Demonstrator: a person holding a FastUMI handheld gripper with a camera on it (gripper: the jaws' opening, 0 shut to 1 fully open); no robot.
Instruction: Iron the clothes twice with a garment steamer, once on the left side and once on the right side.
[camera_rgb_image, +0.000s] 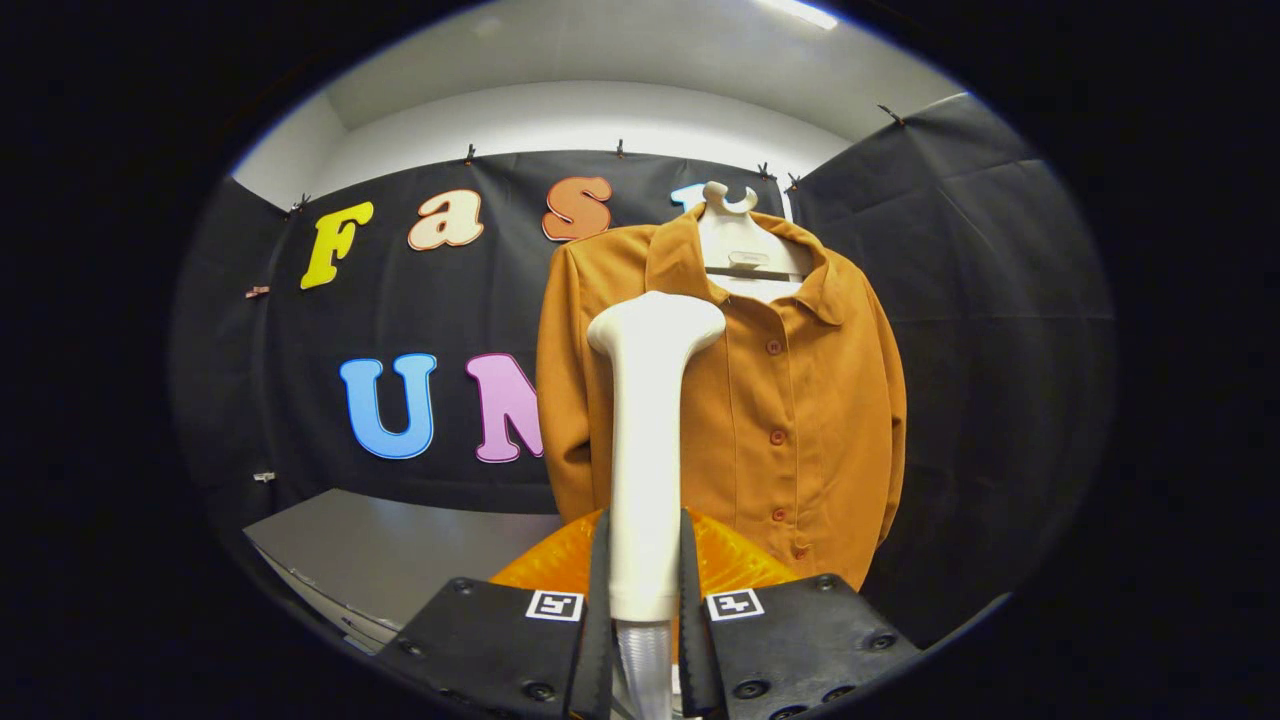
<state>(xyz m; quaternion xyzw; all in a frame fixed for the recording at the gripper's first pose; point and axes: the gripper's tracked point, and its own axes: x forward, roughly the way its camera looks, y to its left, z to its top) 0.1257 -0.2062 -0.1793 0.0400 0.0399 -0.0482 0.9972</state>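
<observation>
Both fingers (600, 600) clamp the steamer (645, 450) handle btwn them; gripper (645, 610) holds it upright, head up near the shirt's collar level. Shirt (760, 400) hangs on a hanger (735, 235) just beyond, buttoned, front facing, vs the booth wall. Steamer sits in front of shirt's left half as seen. Grey table (400, 550) off to the side, below.

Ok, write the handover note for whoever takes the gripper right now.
Gripper: shut on the white garment steamer, held upright by its handle between both fingers.
Steamer head sits in front of the orange shirt, toward one side of its button row; contact cannot be told.
Shirt hangs buttoned on a white hanger against the booth wall.
Done: steamer picked up.
Left: passes completed can't be told; confirm one pass per side.
</observation>
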